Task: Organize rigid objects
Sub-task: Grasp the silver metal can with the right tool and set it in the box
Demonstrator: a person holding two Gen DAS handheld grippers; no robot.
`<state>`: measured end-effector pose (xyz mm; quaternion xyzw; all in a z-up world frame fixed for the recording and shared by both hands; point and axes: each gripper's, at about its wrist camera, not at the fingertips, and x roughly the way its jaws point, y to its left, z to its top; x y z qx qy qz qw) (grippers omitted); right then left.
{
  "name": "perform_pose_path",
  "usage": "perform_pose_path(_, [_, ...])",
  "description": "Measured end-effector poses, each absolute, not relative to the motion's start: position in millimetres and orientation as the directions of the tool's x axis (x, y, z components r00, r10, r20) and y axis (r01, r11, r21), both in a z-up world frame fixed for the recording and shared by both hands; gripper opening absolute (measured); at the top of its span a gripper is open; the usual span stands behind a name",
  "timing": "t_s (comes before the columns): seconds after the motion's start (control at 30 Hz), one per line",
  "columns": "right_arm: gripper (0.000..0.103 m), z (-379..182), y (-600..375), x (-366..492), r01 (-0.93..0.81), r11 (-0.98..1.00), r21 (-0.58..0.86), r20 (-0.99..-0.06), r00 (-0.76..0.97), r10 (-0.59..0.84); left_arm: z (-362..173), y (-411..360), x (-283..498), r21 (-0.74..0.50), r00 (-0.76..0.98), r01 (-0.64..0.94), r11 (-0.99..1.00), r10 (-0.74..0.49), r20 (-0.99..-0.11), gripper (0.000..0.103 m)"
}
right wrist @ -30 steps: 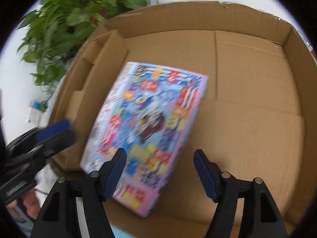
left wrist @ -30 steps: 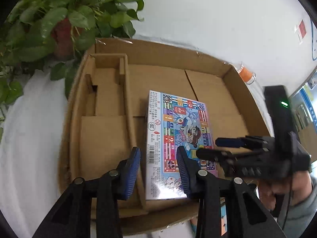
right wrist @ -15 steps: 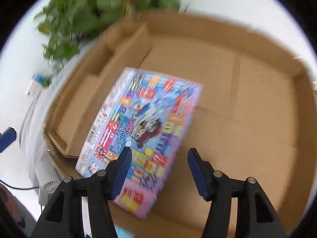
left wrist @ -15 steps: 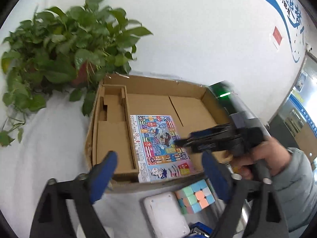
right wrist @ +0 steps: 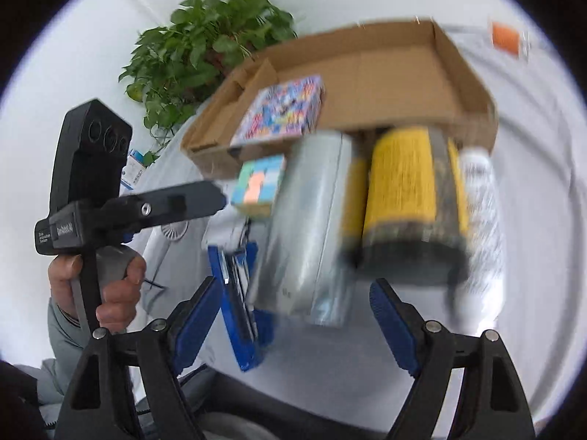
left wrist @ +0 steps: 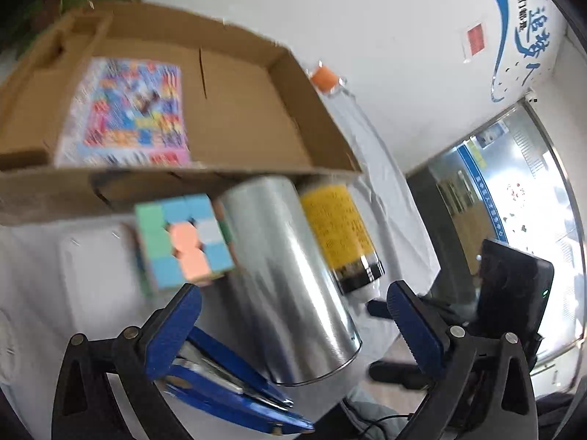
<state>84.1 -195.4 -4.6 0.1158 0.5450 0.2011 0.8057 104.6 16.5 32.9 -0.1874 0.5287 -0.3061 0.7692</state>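
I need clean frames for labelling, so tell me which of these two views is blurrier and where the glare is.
Right wrist view is blurrier: the yellow bottle and silver can smear heavily. Left wrist view blurs mainly the game box in the cardboard tray; the silver can there shows streaky glare.

Access to the cardboard box: obstructed along the near wall.

The silver cylinder point(left wrist: 290, 286), yellow-labelled jar point(left wrist: 339, 231), pastel puzzle cube point(left wrist: 183, 236) and blue stapler point(left wrist: 234, 388) crowd the table before the cardboard box point(left wrist: 234, 179). Inside, floor right of the colourful game box point(left wrist: 128, 113) lies bare.
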Motion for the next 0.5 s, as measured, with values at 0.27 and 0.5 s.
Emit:
perform_pose_path(0.27, [0.084, -47.1, -189.4, 108.4, -0.104, 0.836, 0.539, -0.792, 0.274, 0.545, 4.4, -14.3, 109.5, -0.555, 0.210, 0.224, 0.801, -0.596, -0.775, 0.081])
perform_pose_path(0.5, [0.084, -27.2, -167.9, 80.6, -0.157, 0.853, 0.497, -0.799, 0.302, 0.521, 45.8, -22.6, 69.7, -0.483, 0.333, 0.281, 0.830, -0.556, -0.761, 0.076])
